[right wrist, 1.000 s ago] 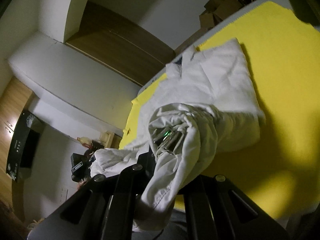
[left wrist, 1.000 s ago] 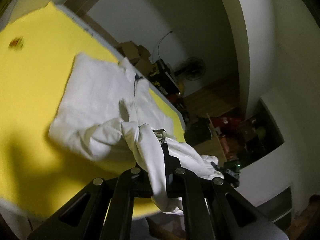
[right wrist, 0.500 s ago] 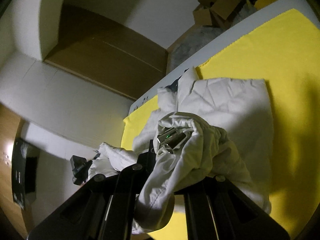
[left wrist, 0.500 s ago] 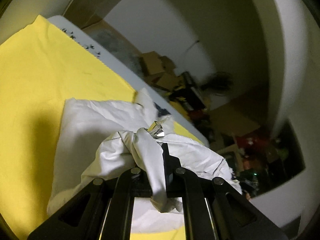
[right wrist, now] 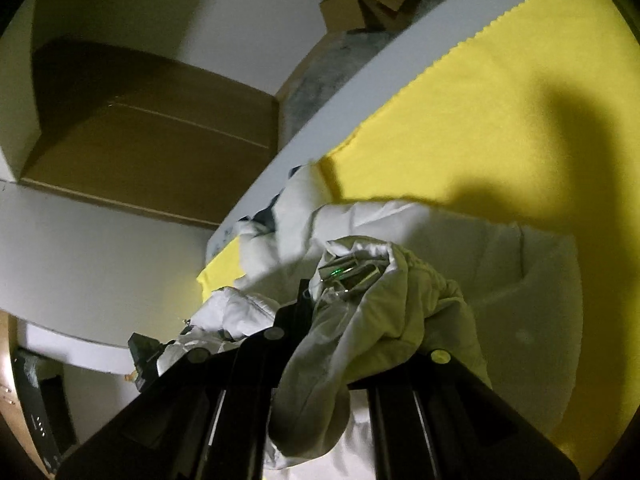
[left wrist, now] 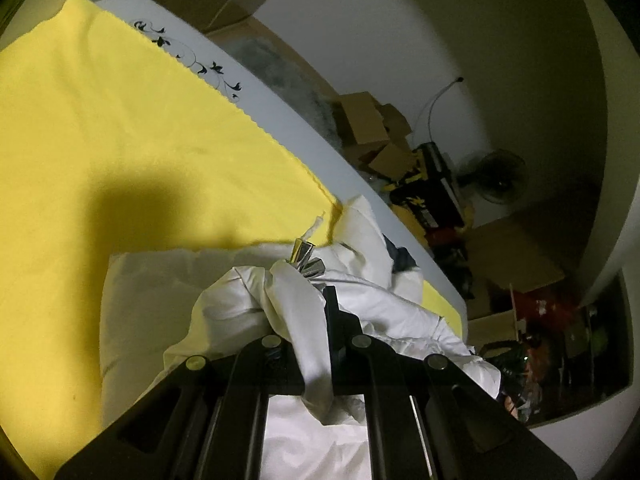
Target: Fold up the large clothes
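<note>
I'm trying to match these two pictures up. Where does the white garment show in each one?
Left wrist view: the white garment fills the lower middle, bunched in the left claw.
Right wrist view: it spreads across the lower centre and right, a fold gripped in the right claw.
Shared landmark: the yellow sheet beneath it, with its zigzag edge.

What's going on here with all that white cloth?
A person is folding a white garment on a yellow sheet, holding a two-finger gripper in each hand. The left gripper and the right gripper each pinch a bunched handful of the fabric above the part lying flat, with the collar at the far end.
</note>
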The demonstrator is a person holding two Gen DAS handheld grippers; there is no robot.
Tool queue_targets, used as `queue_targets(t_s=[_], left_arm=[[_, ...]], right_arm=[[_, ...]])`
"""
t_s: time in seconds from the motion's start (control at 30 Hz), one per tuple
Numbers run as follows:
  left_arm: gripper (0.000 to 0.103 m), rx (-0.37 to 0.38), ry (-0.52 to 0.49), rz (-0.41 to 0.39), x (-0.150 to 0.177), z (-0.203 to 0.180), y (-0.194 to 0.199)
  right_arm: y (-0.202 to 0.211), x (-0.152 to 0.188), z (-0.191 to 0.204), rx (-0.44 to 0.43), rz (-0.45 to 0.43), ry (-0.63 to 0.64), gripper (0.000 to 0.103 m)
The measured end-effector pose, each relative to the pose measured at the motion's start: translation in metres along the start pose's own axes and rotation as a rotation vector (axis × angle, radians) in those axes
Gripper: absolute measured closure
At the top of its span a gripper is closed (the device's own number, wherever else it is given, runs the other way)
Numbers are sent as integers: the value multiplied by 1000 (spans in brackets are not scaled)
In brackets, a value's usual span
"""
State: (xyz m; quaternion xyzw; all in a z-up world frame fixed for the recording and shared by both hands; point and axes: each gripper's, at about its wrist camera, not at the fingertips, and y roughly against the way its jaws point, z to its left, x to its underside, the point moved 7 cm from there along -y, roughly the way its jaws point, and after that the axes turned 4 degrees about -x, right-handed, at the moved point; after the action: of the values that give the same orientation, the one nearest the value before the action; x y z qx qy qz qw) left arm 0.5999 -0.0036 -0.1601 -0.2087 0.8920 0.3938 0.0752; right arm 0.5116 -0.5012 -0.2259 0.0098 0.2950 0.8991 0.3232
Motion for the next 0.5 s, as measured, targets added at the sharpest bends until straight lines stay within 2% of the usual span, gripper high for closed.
queue_targets(t_s=[0.33, 0.43, 0.5], left_arm=[[97, -73, -1, 16, -19, 18, -49], [95, -107, -53, -6, -17, 30, -68], [95, -106, -88, -36, -15, 35, -76]], right_arm=[[-32, -26, -24, 57, -7, -16, 96], [-38, -28, -38, 65, -19, -4, 97], [-36, -25, -43, 28, -29, -9, 97]])
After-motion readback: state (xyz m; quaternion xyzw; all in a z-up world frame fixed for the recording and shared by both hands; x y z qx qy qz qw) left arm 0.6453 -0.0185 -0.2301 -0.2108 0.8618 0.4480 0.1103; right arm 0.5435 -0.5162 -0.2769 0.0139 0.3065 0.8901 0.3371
